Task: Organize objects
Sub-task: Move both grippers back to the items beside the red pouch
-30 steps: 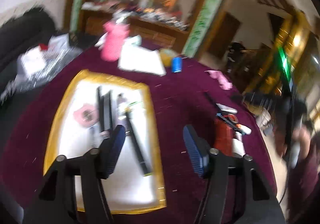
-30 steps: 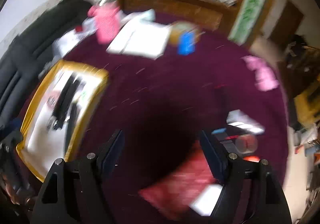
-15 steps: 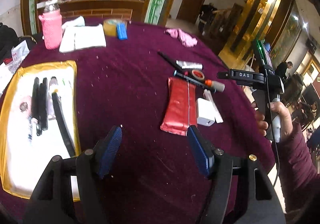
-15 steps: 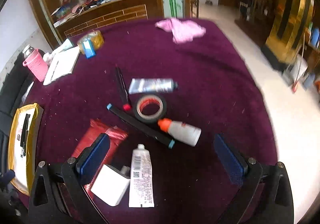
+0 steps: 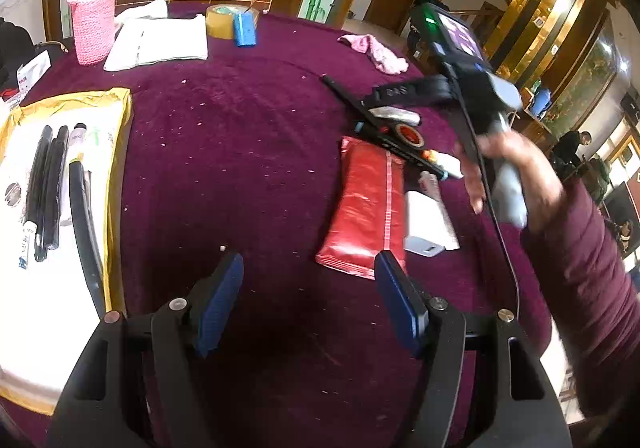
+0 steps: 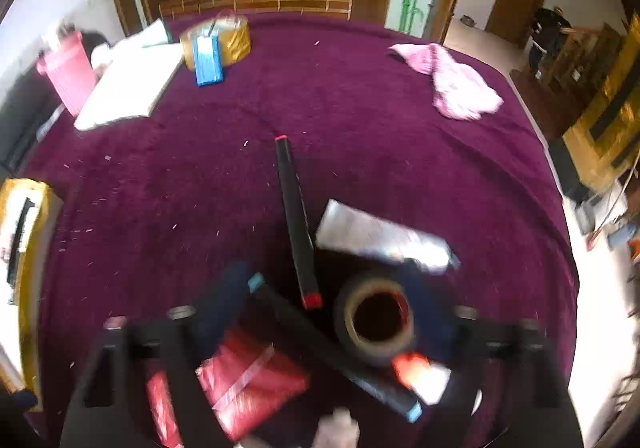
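My left gripper [image 5: 310, 288] hangs open over bare purple cloth, its right finger close to the near end of a red pouch [image 5: 368, 204]. A white box [image 5: 424, 224] lies beside the pouch. In the blurred right wrist view, my right gripper [image 6: 330, 316] is low over a cluster with its jaws closing. A dark tape roll [image 6: 376, 320] and the end of a blue-tipped black bar [image 6: 332, 352] sit between the fingers, with a gap showing on the left side. A red-tipped black pen [image 6: 296, 220] and a silver tube [image 6: 384, 236] lie just beyond.
A yellow-rimmed white tray [image 5: 116, 168] at the left holds several black pens. At the back stand a pink-sleeved bottle [image 5: 92, 28], a notebook [image 5: 160, 42], yellow tape [image 5: 222, 20], a blue box [image 5: 245, 28] and a pink cloth [image 5: 380, 54]. A person's hand [image 5: 504, 168] holds the right gripper.
My left gripper swung from over the tray to the right, toward the red pouch. My right gripper dropped onto the tape roll cluster; its jaws opened wide, then narrowed.
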